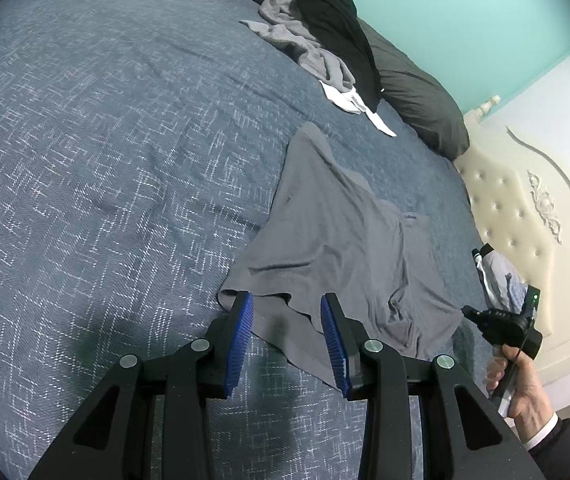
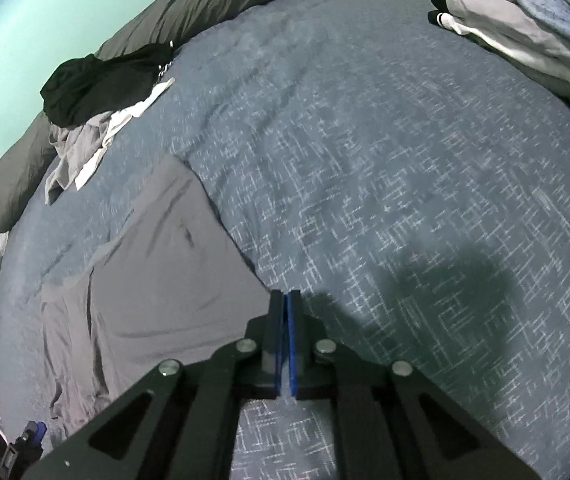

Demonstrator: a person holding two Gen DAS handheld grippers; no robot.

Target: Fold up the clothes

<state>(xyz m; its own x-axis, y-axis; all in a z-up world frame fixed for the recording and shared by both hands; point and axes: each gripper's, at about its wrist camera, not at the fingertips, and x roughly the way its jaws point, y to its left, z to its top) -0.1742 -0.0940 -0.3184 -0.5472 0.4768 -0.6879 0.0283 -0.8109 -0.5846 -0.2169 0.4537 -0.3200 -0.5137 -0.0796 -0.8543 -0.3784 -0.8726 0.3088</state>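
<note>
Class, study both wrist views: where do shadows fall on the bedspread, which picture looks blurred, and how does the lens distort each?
Left wrist view: sharp; a soft shadow lies on the bedspread beside the open left gripper; the headboard bows. Right wrist view: slightly smeared weave; a dark shadow falls right of the shut right gripper; bed bulges, corners black.
</note>
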